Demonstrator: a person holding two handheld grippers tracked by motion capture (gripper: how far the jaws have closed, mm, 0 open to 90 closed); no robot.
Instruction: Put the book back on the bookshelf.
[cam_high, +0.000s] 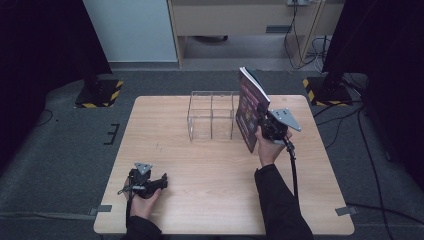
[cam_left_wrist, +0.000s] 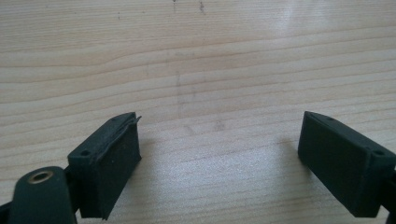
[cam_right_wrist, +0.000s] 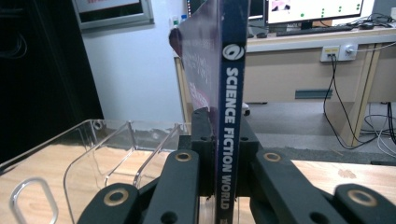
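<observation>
Your right gripper (cam_right_wrist: 223, 186) clamps the magazine's (cam_right_wrist: 229, 116) spine, lower edge cut off; left gripper (cam_left_wrist: 219, 154) gapes empty.

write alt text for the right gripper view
The right gripper holds a magazine upright by its spine, which reads SCIENCE FICTION WORLD. A clear acrylic rack stands on the wooden table to its left.

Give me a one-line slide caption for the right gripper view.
Right tool clamps an upright magazine by its spine, beside a clear acrylic divider rack on the wooden table.
</observation>
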